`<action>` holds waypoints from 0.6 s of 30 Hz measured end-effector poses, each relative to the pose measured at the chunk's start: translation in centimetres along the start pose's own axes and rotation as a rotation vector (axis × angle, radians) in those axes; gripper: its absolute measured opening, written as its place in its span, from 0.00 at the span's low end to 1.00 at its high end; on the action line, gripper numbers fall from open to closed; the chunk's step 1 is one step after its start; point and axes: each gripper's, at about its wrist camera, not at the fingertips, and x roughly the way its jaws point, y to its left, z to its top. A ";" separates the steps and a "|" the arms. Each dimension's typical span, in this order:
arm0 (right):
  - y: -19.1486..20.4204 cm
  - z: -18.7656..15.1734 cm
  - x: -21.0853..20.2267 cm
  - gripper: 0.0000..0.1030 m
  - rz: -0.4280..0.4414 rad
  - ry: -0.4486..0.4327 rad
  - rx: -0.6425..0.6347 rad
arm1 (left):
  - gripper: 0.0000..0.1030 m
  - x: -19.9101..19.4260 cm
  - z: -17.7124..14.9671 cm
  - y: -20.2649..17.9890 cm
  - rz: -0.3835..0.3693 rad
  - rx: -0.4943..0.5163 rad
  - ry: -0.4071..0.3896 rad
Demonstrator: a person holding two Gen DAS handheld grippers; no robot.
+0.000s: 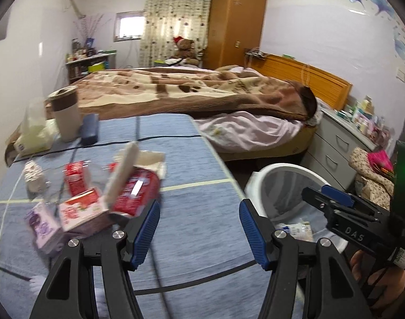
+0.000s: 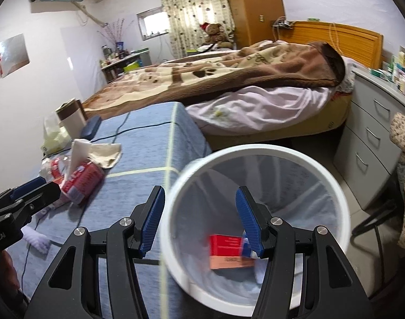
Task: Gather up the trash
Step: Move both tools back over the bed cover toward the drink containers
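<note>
Trash remains: red carton in bin, cartons on table; both grippers wide open, empty

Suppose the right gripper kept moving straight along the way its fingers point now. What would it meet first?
Probably the white trash bin: the open right gripper points into its mouth, where a red box lies. Depth is unclear, so rim or inner wall might come first.

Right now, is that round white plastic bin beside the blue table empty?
Not empty. The round white plastic bin stands upright, with a red and orange carton lying at its bottom, below the open right gripper.
</note>
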 end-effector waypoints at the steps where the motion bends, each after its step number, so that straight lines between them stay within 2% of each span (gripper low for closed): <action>1: 0.4 0.0 0.1 0.56 0.009 0.000 -0.004 | 0.60 -0.2 -0.1 0.8 0.015 -0.011 -0.001; 4: 1.8 0.1 0.5 0.64 0.031 0.004 -0.022 | 0.60 -0.6 -0.4 3.3 0.045 -0.052 -0.002; 18: 8.1 0.9 3.5 0.64 0.137 0.055 -0.083 | 0.60 -1.8 -1.7 13.7 0.190 -0.187 0.004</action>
